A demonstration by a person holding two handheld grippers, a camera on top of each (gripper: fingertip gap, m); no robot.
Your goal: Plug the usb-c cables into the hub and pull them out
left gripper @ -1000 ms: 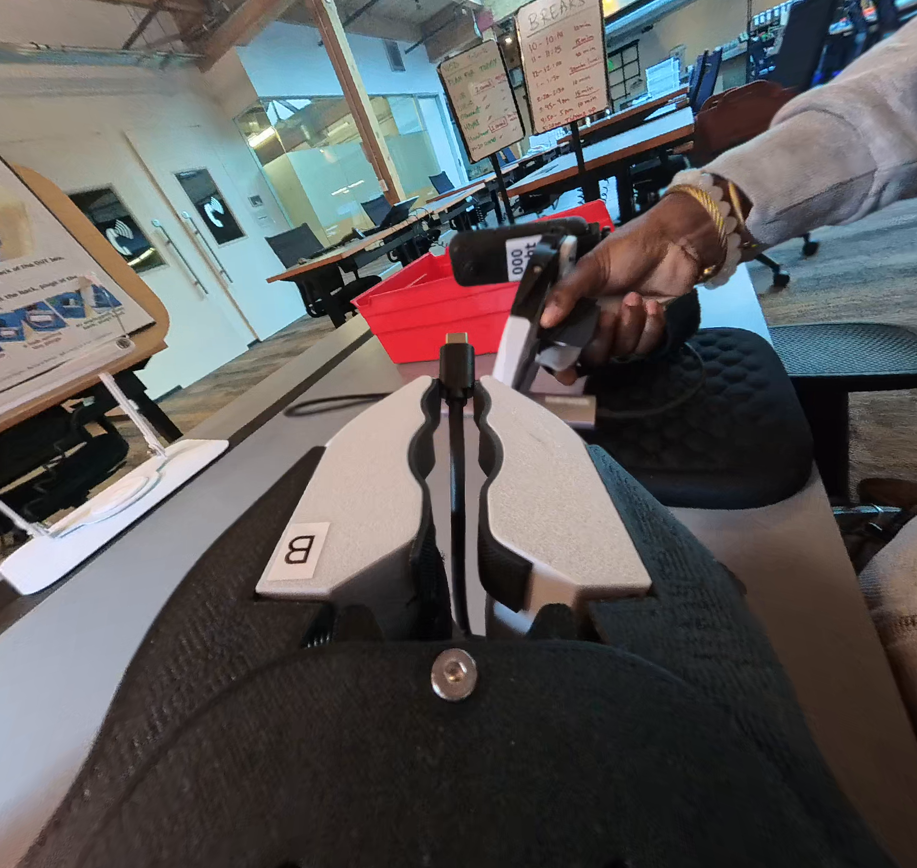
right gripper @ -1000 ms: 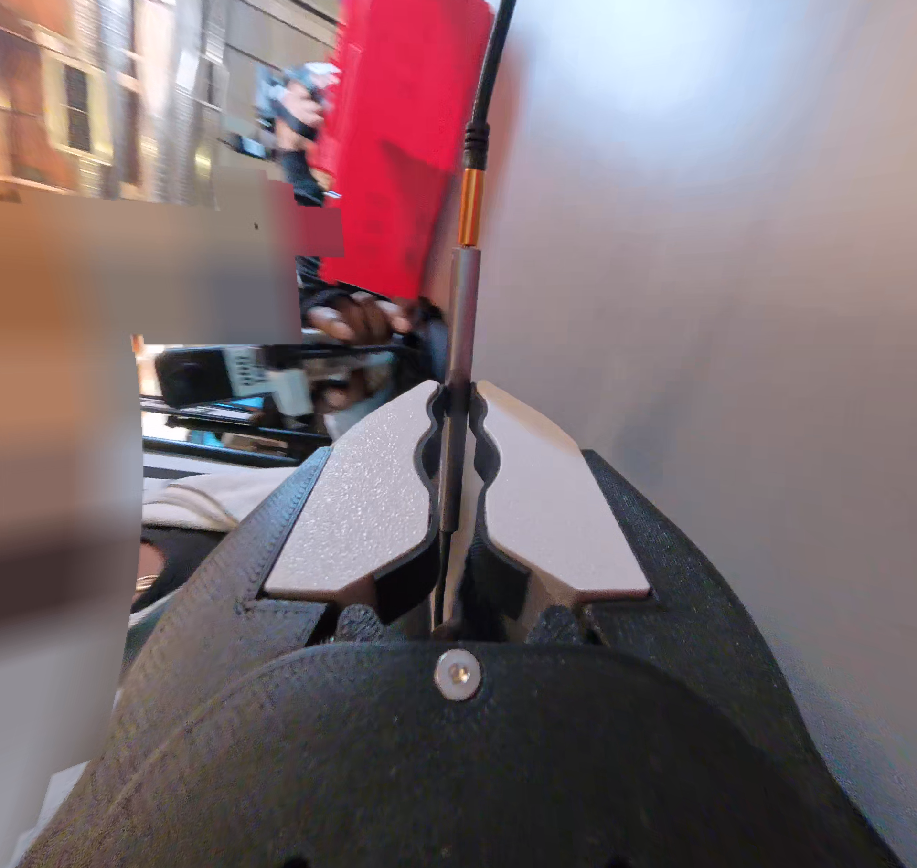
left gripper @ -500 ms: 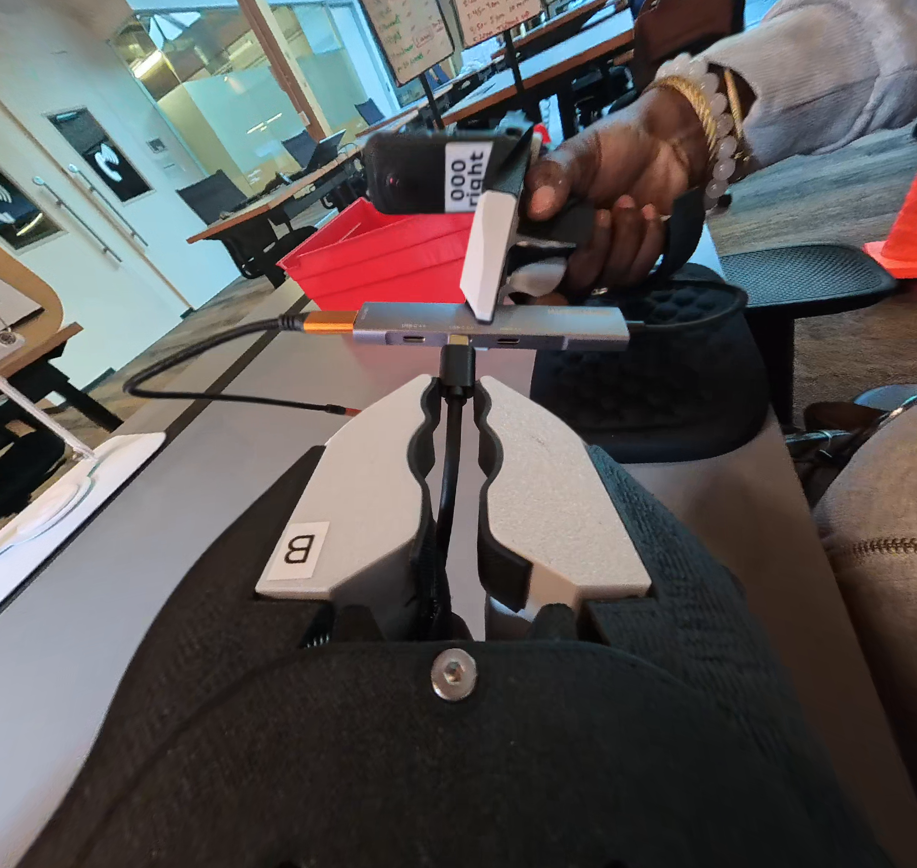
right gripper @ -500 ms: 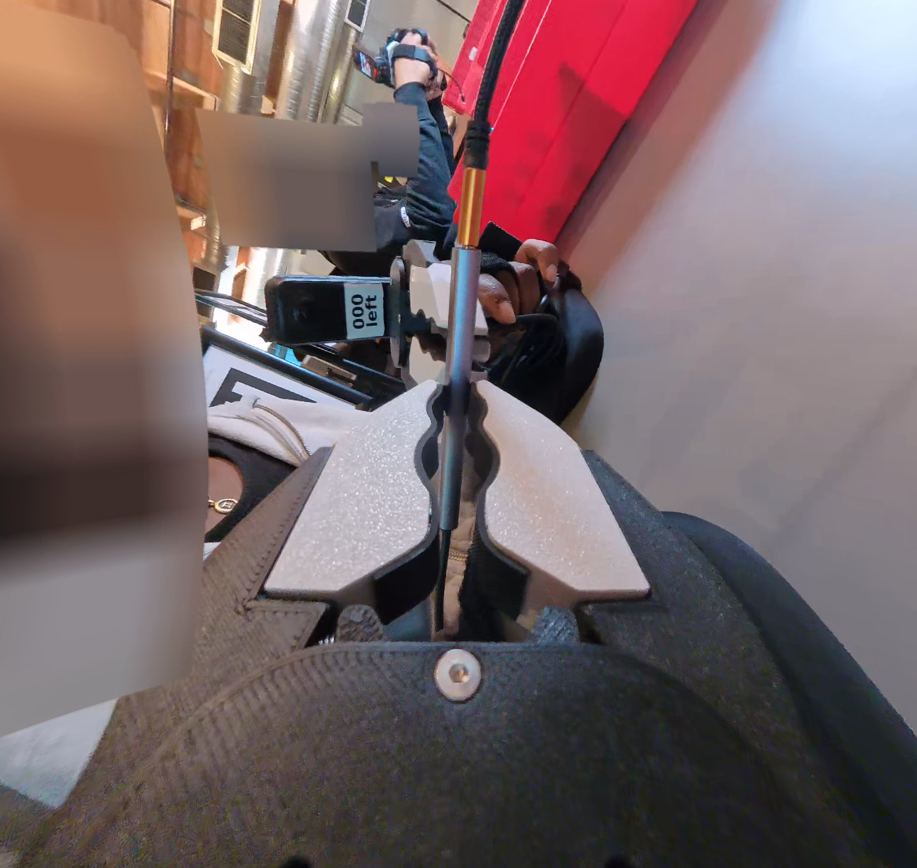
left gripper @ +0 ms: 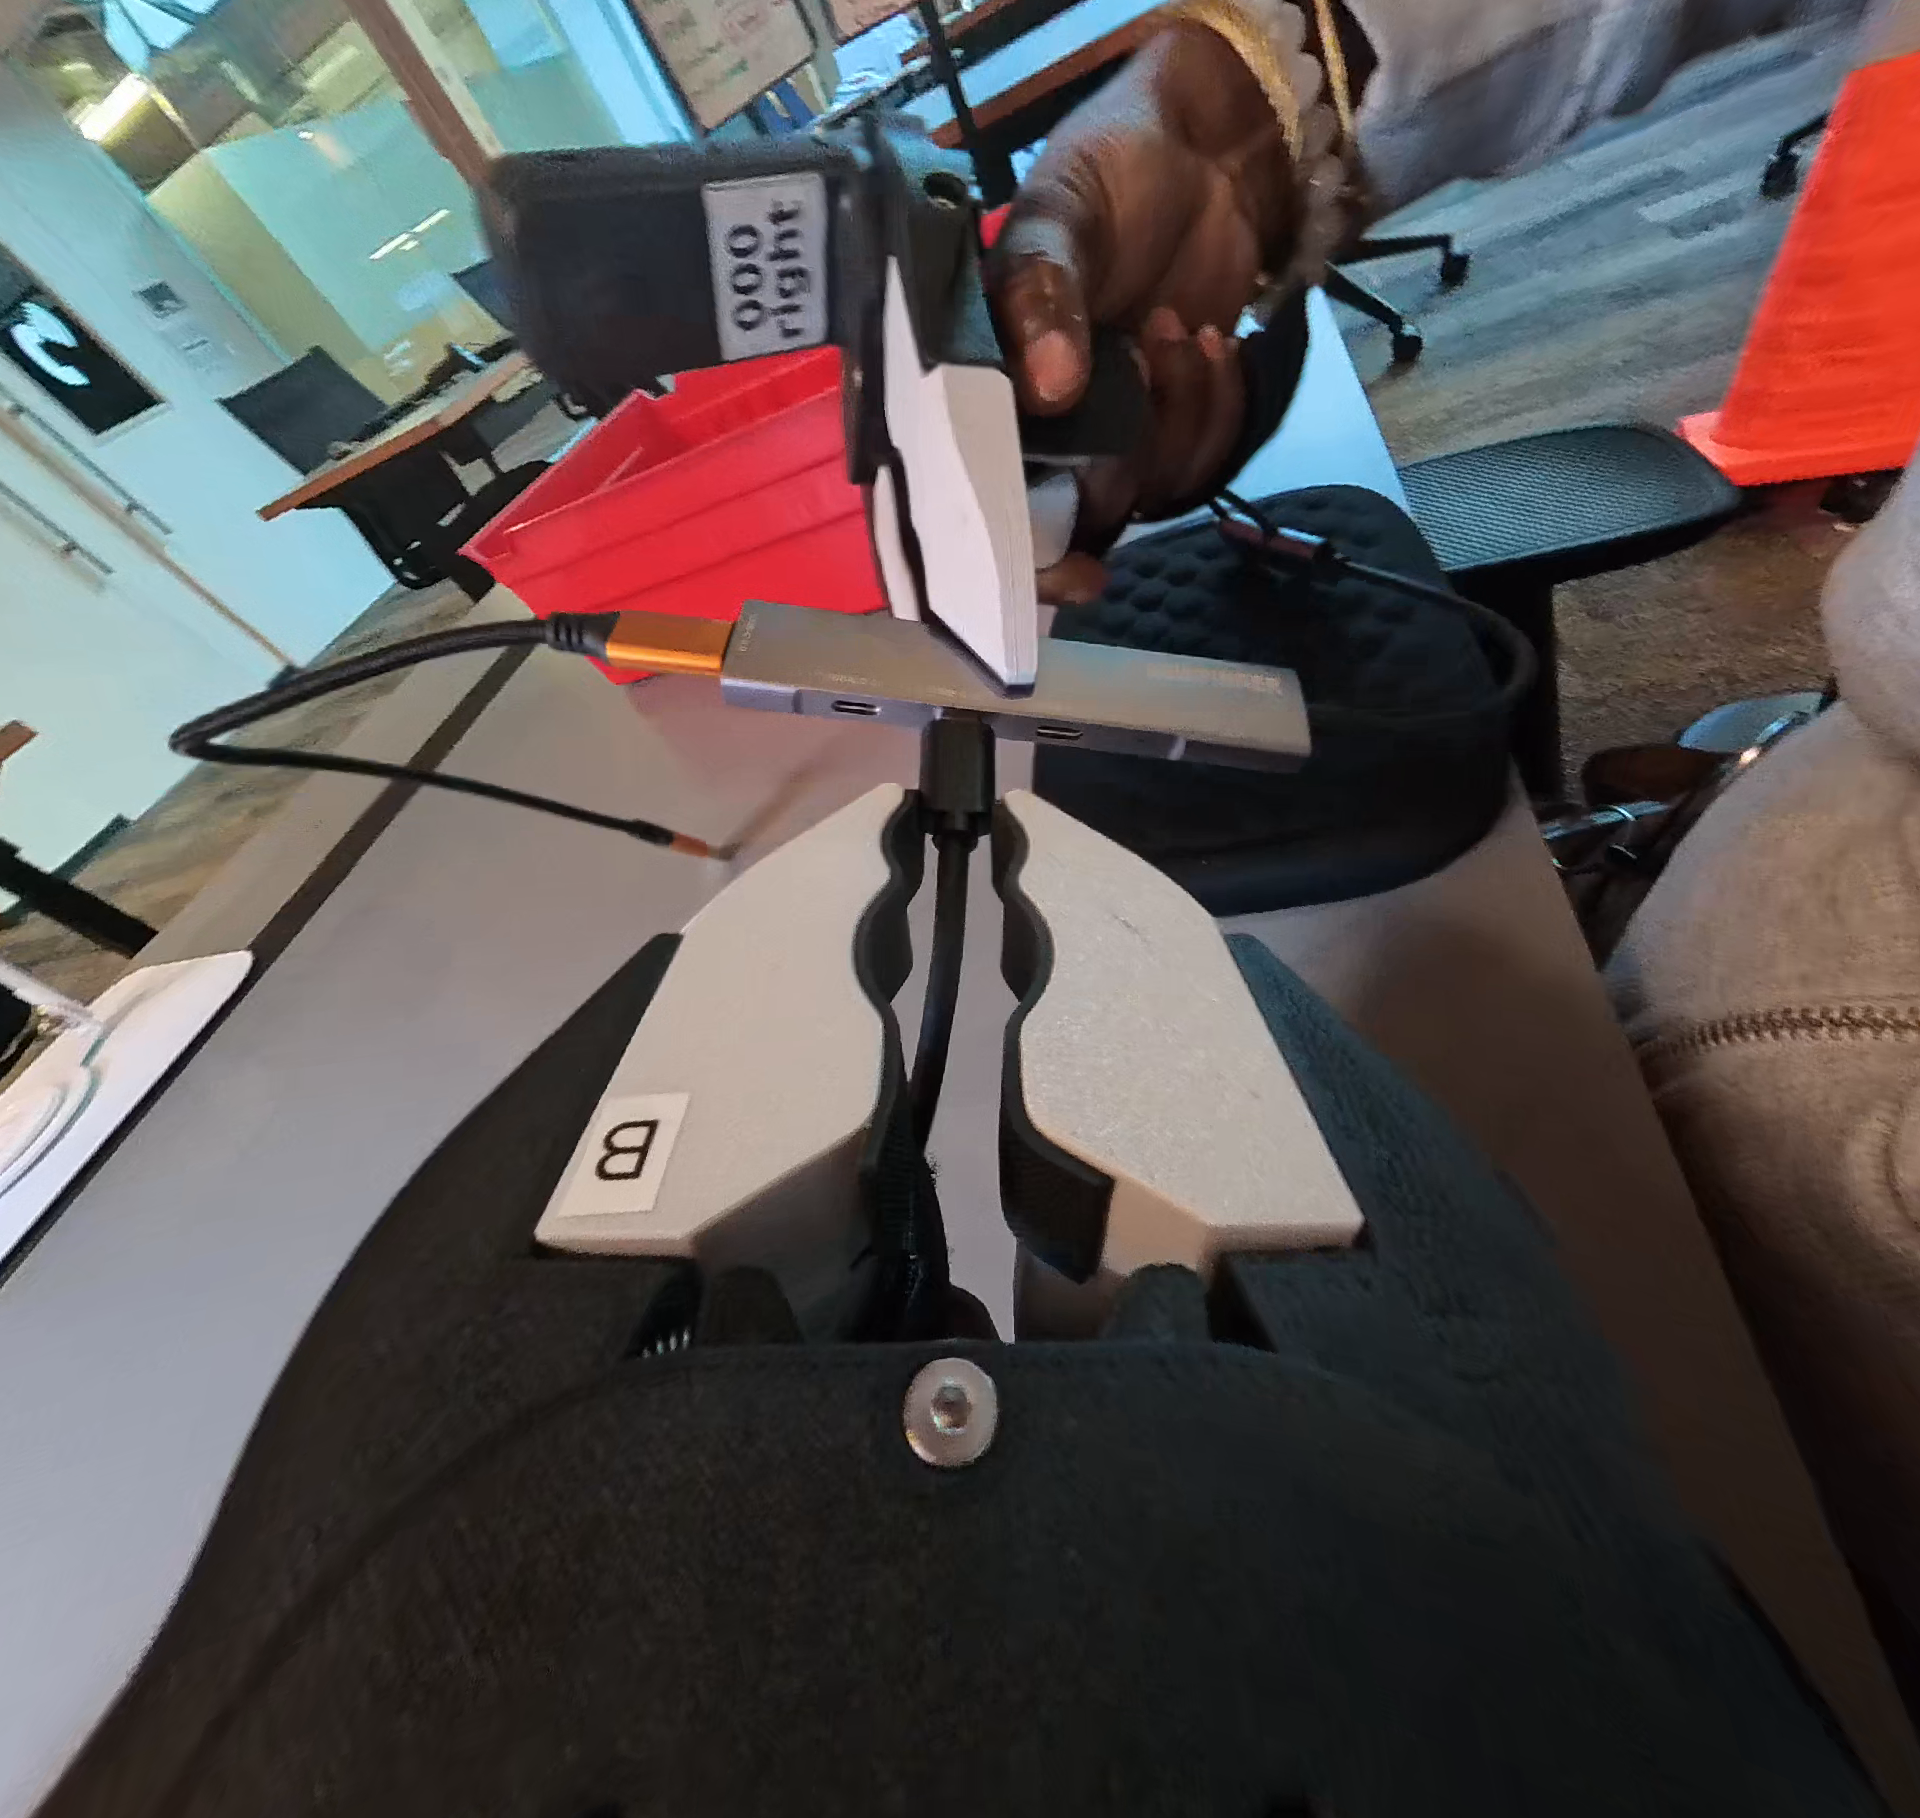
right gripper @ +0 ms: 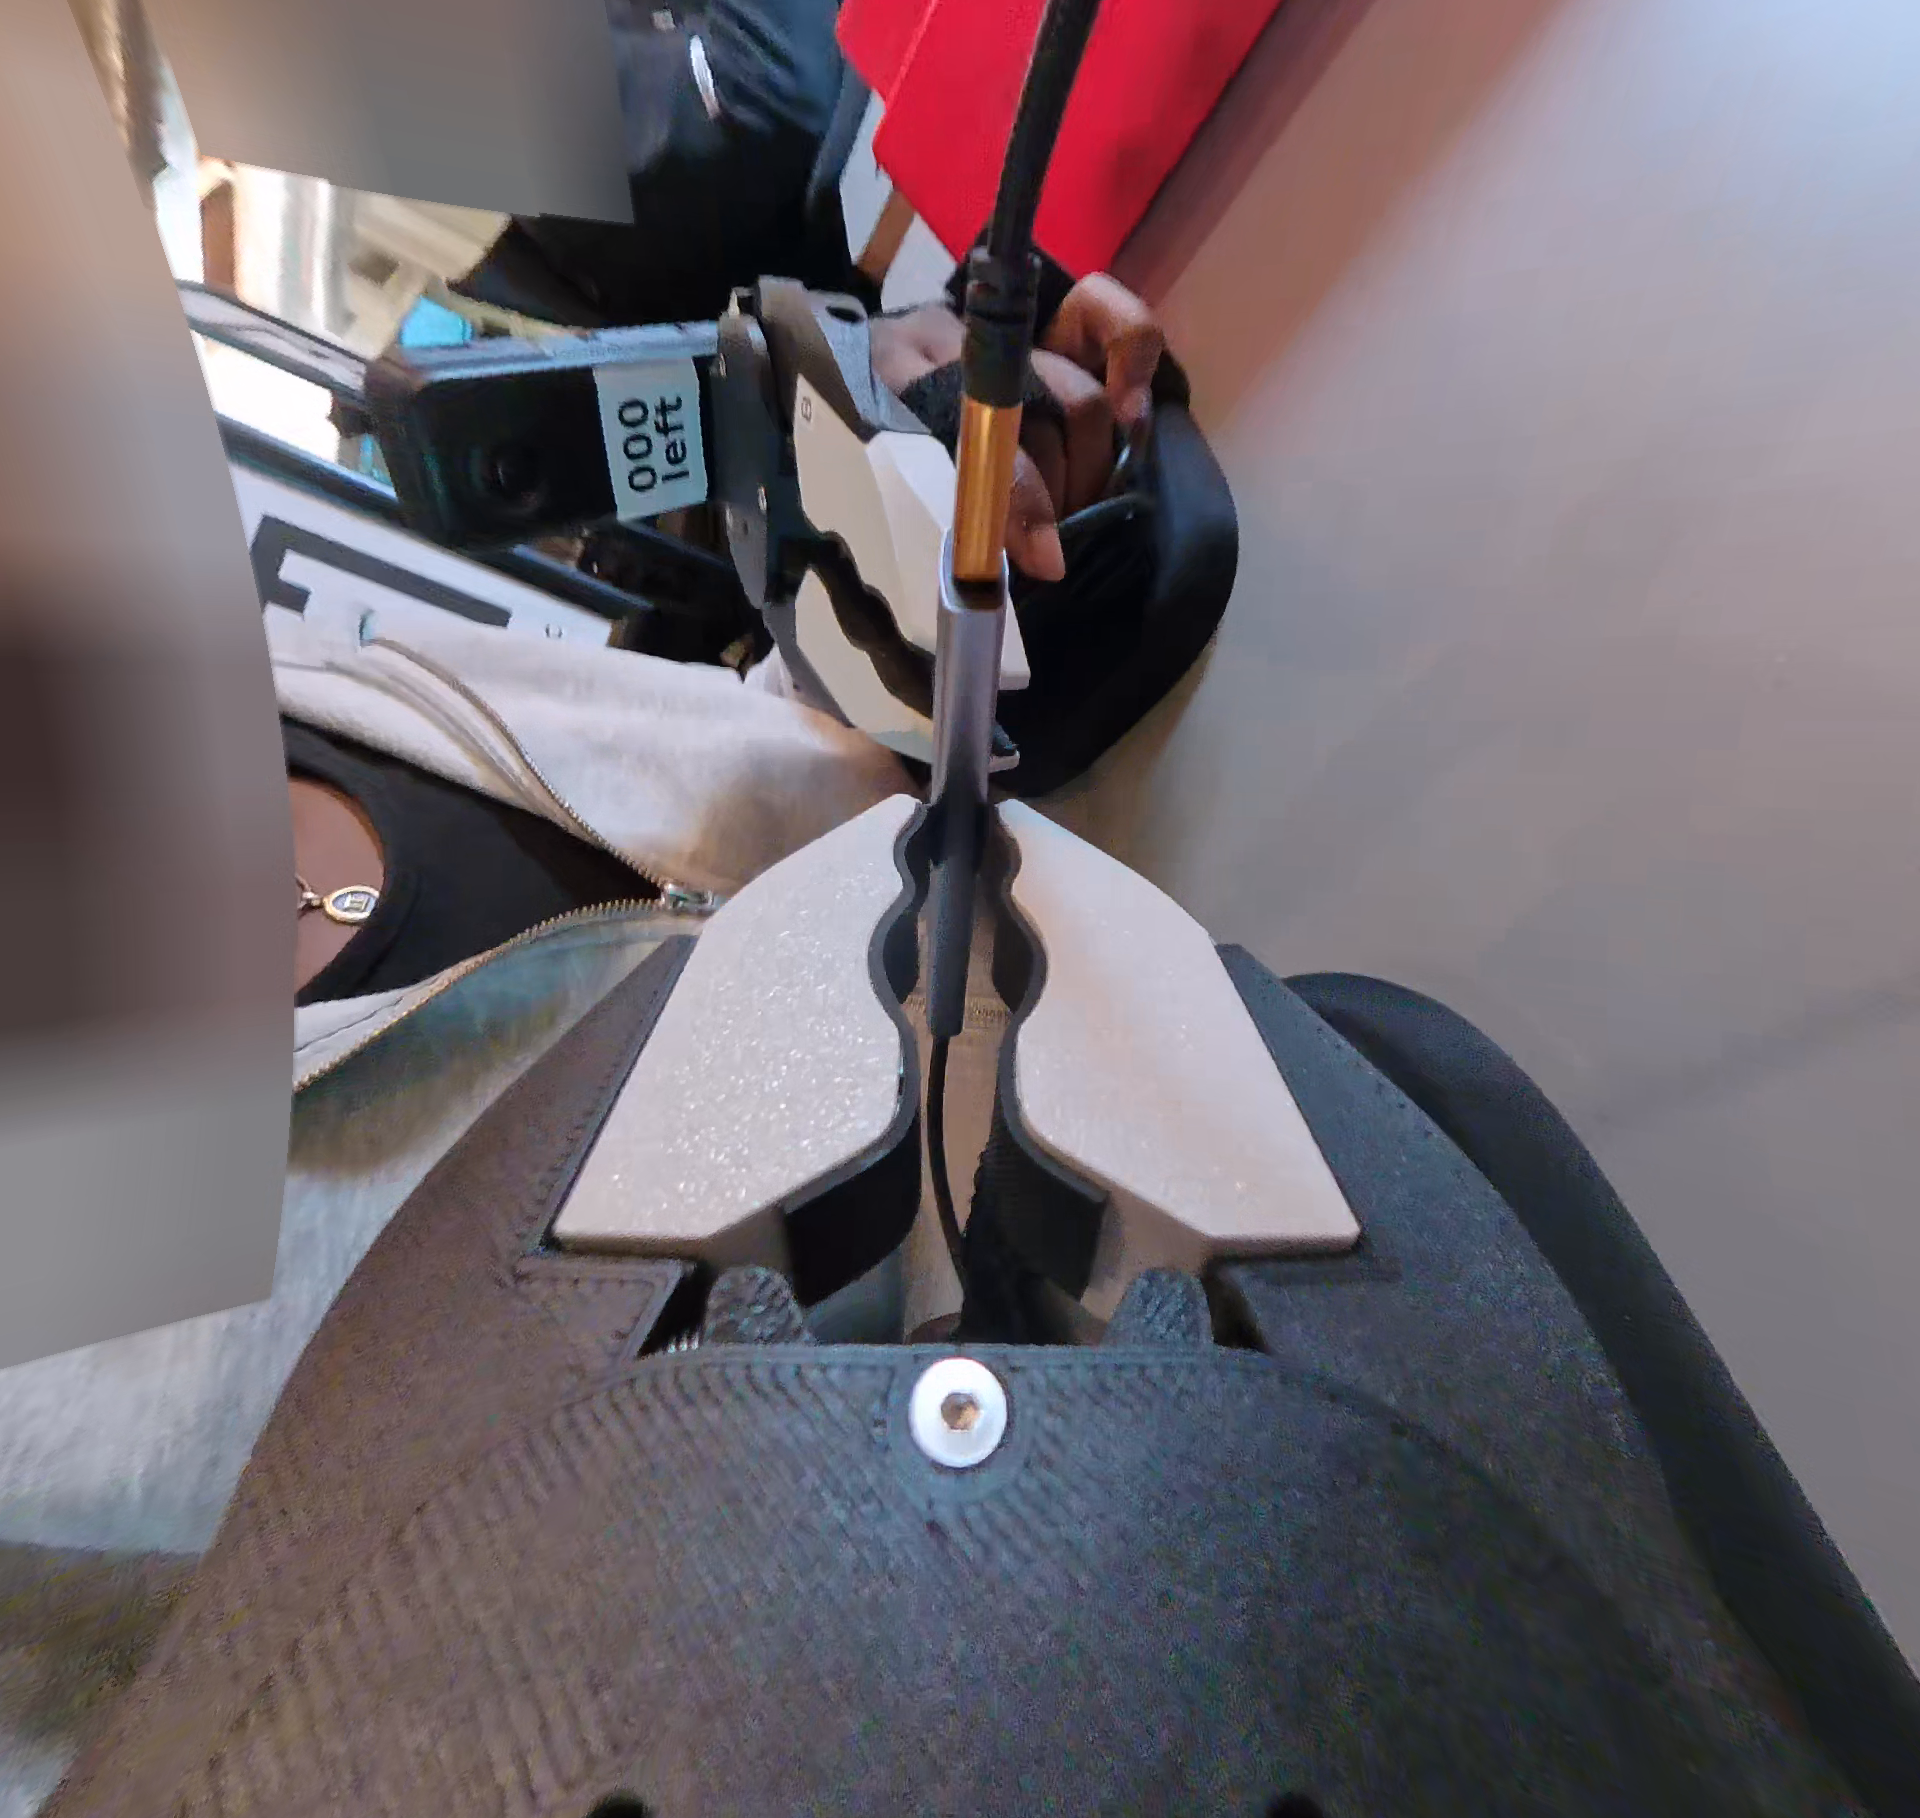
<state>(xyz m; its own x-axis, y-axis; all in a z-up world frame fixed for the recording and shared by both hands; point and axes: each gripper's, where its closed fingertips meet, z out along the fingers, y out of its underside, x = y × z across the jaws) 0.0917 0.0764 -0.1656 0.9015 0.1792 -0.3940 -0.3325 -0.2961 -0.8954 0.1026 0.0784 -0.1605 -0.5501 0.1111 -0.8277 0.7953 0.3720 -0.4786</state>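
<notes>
- Two grippers met at one slim grey hub (left gripper: pixel 1143 690), which was held above the grey table (left gripper: pixel 436 947) with two empty ports facing the left camera.
- The right gripper (left gripper: pixel 966 573) had its jaws pinched on the hub's flat faces from above; a hand (left gripper: pixel 1132 241) worked it.
- The left gripper (left gripper: pixel 951 812) had its jaws narrowed on a black plug (left gripper: pixel 956 766), whose tip sat at the hub's middle port (how deep it went was not clear).
- An orange-collared cable (left gripper: pixel 416 656) left the hub's end and looped over the table.
- A red bin (left gripper: pixel 707 511) stood behind the hub; its contents were hidden.
- In the right view the hub (right gripper: pixel 961 688) showed edge-on, and blurred patches covered much of the left side.
</notes>
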